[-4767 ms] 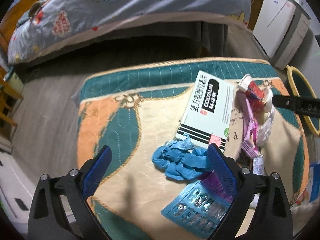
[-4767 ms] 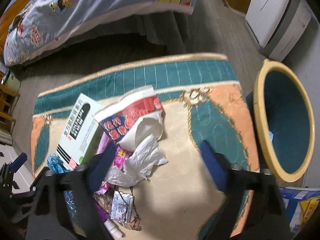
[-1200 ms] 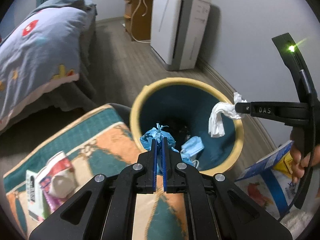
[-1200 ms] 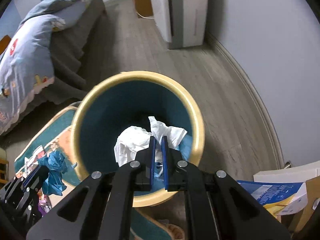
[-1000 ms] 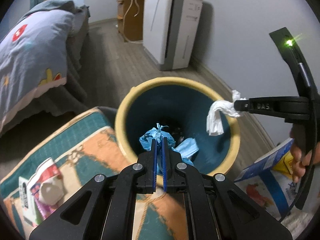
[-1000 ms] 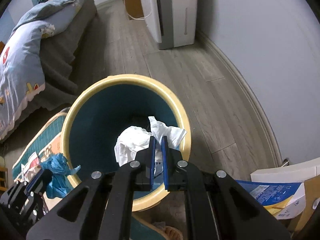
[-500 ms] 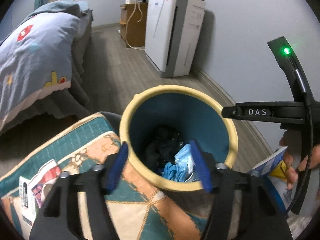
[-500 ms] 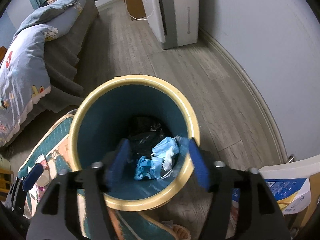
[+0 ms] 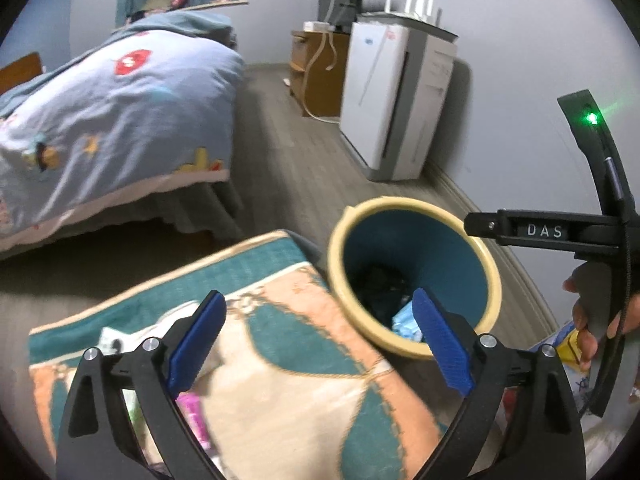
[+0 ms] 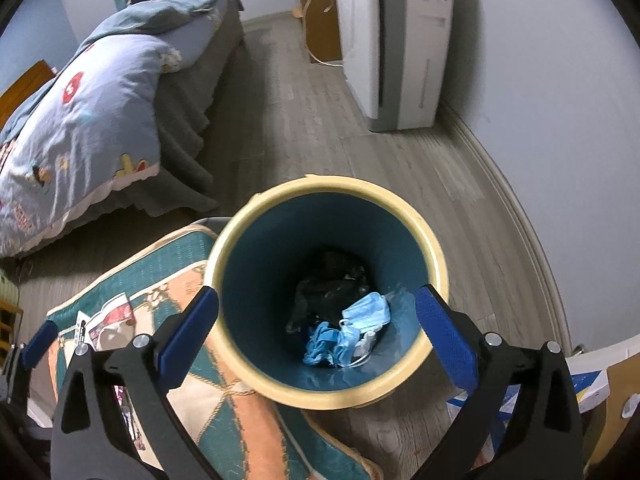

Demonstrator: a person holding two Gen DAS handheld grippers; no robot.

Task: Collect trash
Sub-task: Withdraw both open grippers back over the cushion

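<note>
Bedroom floor beside a bed (image 9: 120, 112): from the left wrist, the left gripper (image 9: 318, 340) has just been opening, nothing between its jaws, over the rug's (image 9: 280, 380) corner by the bin (image 9: 414, 206). From the right wrist, the right gripper (image 10: 316, 340), likewise just opened and empty, hangs above the bin, where a blue glove (image 10: 320, 344) and face mask (image 10: 366, 310) lie at the bottom.

Left gripper (image 9: 318, 340) jaws just opened wide, nothing between them. Bin (image 9: 414, 208) sits beside rug (image 9: 280, 380); right gripper (image 9: 480, 225) above its rim.
</note>
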